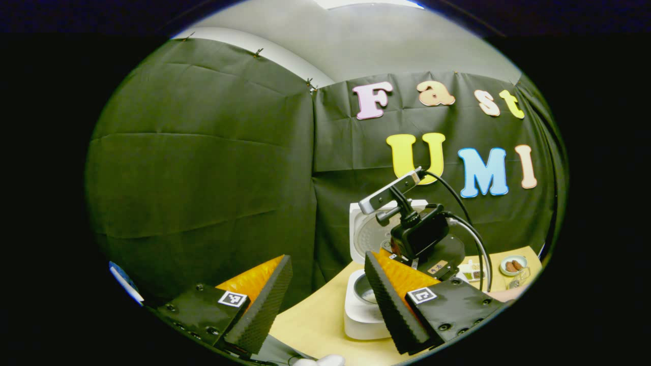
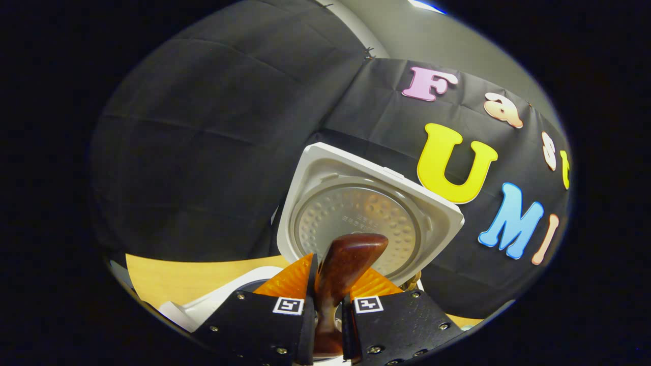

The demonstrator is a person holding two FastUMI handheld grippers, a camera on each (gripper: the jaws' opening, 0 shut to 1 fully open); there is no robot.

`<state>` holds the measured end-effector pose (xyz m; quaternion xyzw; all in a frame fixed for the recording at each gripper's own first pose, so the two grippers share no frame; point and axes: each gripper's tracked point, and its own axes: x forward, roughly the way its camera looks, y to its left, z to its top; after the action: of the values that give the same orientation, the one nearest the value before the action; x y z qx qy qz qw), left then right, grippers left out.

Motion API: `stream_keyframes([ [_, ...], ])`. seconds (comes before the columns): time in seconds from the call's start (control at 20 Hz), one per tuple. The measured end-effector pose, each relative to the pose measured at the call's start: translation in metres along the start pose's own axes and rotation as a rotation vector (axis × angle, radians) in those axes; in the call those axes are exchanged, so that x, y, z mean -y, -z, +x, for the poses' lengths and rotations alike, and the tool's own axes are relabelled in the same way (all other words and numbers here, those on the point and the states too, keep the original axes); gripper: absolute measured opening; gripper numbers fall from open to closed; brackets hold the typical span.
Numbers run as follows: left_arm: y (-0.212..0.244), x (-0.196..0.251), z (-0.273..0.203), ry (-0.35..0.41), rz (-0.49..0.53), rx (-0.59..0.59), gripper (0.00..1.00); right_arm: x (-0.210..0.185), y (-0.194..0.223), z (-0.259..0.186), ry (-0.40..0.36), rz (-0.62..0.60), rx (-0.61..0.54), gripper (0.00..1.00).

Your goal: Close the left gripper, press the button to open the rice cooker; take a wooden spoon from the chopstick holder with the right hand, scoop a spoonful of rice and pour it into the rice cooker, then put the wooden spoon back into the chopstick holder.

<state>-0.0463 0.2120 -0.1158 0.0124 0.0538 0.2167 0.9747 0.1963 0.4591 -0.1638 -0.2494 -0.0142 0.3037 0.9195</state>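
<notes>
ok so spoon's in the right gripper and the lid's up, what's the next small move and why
Probably tip the wooden spoon down toward the pot opening: the right gripper clamps its handle, the bowl points at the raised lid, and the rice cooker stands open.

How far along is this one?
Done: the rice cooker stands open, lid up. In hand: the right gripper clamps the wooden spoon in front of the lid; whether it carries rice can't be seen. The left gripper is open. Left: returning the spoon.
</notes>
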Motion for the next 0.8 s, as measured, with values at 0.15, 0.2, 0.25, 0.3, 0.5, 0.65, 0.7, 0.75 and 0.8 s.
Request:
stream_keyframes([
  [0.15,0.001,0.001,0.001,-0.001,-0.002,-0.003,1.0,0.0,0.006,0.0,-0.006,0.016,-0.014,0.22],
  [0.2,0.002,-0.001,0.002,0.0,-0.003,-0.001,1.0,0.0,0.003,-0.001,-0.005,0.026,-0.008,0.22],
  [0.25,0.0,0.0,0.001,-0.001,0.0,-0.001,1.0,0.001,0.001,-0.002,-0.004,0.04,-0.002,0.22],
  [0.3,-0.001,0.0,0.001,-0.002,0.004,0.001,1.0,0.004,-0.001,-0.003,-0.009,0.07,0.005,0.22],
  [0.5,-0.005,0.001,0.0,0.002,0.006,0.01,1.0,0.027,-0.011,-0.01,-0.031,0.369,0.021,0.22],
  [0.65,-0.011,0.003,-0.004,0.007,0.01,0.019,1.0,0.061,-0.019,-0.015,-0.028,0.667,0.038,0.22],
  [0.7,-0.013,0.002,-0.005,0.008,0.01,0.02,1.0,0.073,-0.017,-0.018,-0.009,0.745,0.036,0.22],
  [0.75,-0.014,0.003,-0.005,0.014,0.007,0.023,1.0,0.088,-0.017,-0.025,-0.002,0.805,0.053,0.22],
  [0.8,-0.015,0.004,-0.006,0.02,0.005,0.021,1.0,0.1,-0.015,-0.031,0.013,0.867,0.057,0.22],
])
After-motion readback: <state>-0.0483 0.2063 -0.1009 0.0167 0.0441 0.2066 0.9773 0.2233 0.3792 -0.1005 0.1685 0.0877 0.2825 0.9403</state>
